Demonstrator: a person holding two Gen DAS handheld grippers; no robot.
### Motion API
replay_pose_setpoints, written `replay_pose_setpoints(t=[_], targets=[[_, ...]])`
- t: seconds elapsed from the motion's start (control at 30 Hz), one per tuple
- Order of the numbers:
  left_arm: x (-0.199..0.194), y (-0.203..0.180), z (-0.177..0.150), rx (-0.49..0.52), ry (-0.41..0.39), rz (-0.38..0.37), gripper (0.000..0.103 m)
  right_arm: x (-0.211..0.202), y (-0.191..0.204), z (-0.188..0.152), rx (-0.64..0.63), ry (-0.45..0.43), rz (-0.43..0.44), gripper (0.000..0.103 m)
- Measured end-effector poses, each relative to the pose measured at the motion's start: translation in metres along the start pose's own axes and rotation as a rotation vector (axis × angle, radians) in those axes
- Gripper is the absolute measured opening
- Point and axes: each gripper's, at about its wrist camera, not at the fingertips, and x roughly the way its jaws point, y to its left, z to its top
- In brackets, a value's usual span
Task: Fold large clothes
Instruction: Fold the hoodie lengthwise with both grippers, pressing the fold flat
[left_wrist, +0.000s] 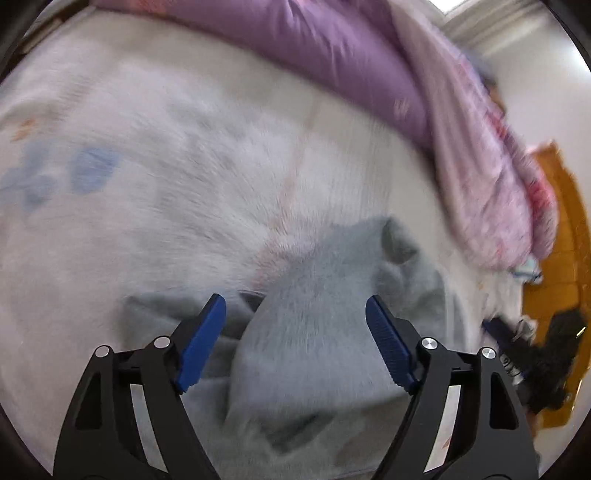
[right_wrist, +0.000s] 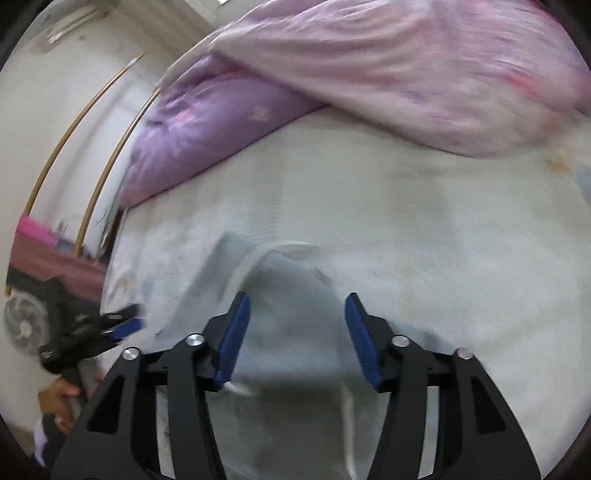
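The garment (left_wrist: 314, 332), pale grey-blue, lies rumpled on the bed (left_wrist: 147, 203), and both views are smeared by motion blur, so its seams and exact outline are hard to read. Its lower part runs out of frame under the grippers in each view, and folds hide what kind of clothing it is (a pale strip, perhaps a hem or cord, shows in the right wrist view). The left gripper (left_wrist: 295, 306) stands with its jaws spread wide above the cloth; the blue pads (left_wrist: 201, 343) press on nothing, and whether their tips brush the fabric cannot be told. The right gripper (right_wrist: 297, 304) also has its jaws apart, somewhat less so, with the garment (right_wrist: 288, 332) lying between and below its pads (right_wrist: 232, 343), ungripped. At the left edge of the right wrist view the other gripper and the hand (right_wrist: 61, 397) holding it are partly cut off. A purple pillow (right_wrist: 207, 122) and pink quilt (right_wrist: 406, 74) lie at the far side of the bed.
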Motion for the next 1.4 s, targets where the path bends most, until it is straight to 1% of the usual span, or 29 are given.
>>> replay_pose_setpoints(t=[0.07,0.1,0.13,0.2,0.23,0.27,0.3,0.33,0.37,0.43,0.47,0.5,0.53,0.63,0.73,0.77,0.83,0.9,0.93,0.97,1.03,1.1,1.13,1.2,1.27,1.3,1.33,1.37,1.4], targets=[[0.033,-0.005,0.010,-0.007,0.075,-0.021,0.079,0.034,0.006,0.020,-0.005,0.056,0.026,0.054],[0.049,-0.008,0.014,-0.011,0.114,-0.010,0.079,0.049,0.008,0.025,-0.005,0.089,0.034,0.054],[0.059,-0.009,0.016,-0.005,0.133,-0.003,0.079,0.065,0.011,0.029,-0.015,0.115,0.024,0.054],[0.075,-0.014,0.017,0.021,0.146,0.066,0.078,0.086,0.011,0.038,-0.024,0.158,0.023,0.055],[0.078,-0.017,0.018,0.042,0.144,0.076,0.076,0.095,0.012,0.039,-0.023,0.186,0.061,0.049],[0.080,-0.021,0.020,0.069,0.136,0.078,0.062,0.100,0.012,0.042,-0.026,0.204,0.091,0.043],[0.080,-0.024,0.021,0.087,0.132,0.074,0.028,0.105,0.014,0.043,-0.041,0.213,0.103,0.035],[0.077,-0.029,0.021,0.118,0.104,0.082,0.014,0.106,0.015,0.043,-0.060,0.210,0.093,0.030],[0.073,-0.033,0.021,0.140,0.076,0.073,0.008,0.105,0.015,0.043,-0.070,0.201,0.081,0.029],[0.066,-0.041,0.020,0.164,0.052,0.060,0.008,0.097,0.015,0.047,-0.100,0.149,-0.004,0.028],[0.063,-0.044,0.019,0.177,0.042,0.062,0.008,0.091,0.014,0.047,-0.110,0.120,-0.044,0.033],[0.060,-0.044,0.018,0.185,0.034,0.069,0.008,0.085,0.012,0.048,-0.119,0.082,-0.099,0.048],[0.056,-0.044,0.017,0.189,0.021,0.074,0.008,0.085,0.009,0.049,-0.115,0.082,-0.097,0.057],[0.041,-0.042,0.015,0.176,-0.014,0.041,0.008,0.102,0.003,0.050,-0.065,0.164,0.043,0.057],[0.029,-0.037,0.014,0.186,-0.026,0.009,0.008,0.115,0.002,0.051,-0.077,0.193,0.024,0.057],[0.027,-0.037,0.013,0.190,-0.023,0.006,0.008,0.124,0.000,0.052,-0.065,0.222,0.031,0.057],[0.027,-0.039,0.012,0.194,-0.012,0.015,0.008,0.137,-0.002,0.056,-0.062,0.241,0.004,0.056],[0.029,-0.039,0.011,0.194,-0.003,0.020,0.008,0.143,0.000,0.059,-0.075,0.238,-0.035,0.058],[0.032,-0.038,0.011,0.186,0.003,0.028,0.008,0.149,0.003,0.060,-0.090,0.252,-0.046,0.060],[0.034,-0.037,0.011,0.179,0.008,0.024,0.008,0.151,0.004,0.060,-0.108,0.263,-0.049,0.061],[0.037,-0.032,0.011,0.164,0.008,0.026,0.008,0.155,0.014,0.059,-0.193,0.254,-0.083,0.063],[0.040,-0.026,0.013,0.147,0.017,0.026,0.008,0.159,0.015,0.055,-0.224,0.273,-0.068,0.066],[0.042,-0.025,0.014,0.143,0.019,0.032,0.008,0.163,0.016,0.054,-0.244,0.280,-0.080,0.067],[0.048,-0.023,0.016,0.141,0.034,0.043,0.008,0.168,0.016,0.054,-0.252,0.277,-0.068,0.068],[0.054,-0.023,0.017,0.136,0.048,0.053,0.008,0.168,0.014,0.054,-0.257,0.269,-0.056,0.056],[0.057,-0.022,0.018,0.128,0.055,0.057,0.008,0.168,0.014,0.054,-0.265,0.270,-0.062,0.036],[0.058,-0.022,0.019,0.119,0.055,0.061,0.008,0.166,0.012,0.054,-0.266,0.270,-0.059,0.008],[0.056,-0.022,0.020,0.111,0.036,0.078,0.008,0.165,0.011,0.054,-0.257,0.272,-0.023,0.008],[0.054,-0.023,0.020,0.109,0.017,0.090,0.008,0.161,0.011,0.053,-0.262,0.268,-0.009,0.007]])
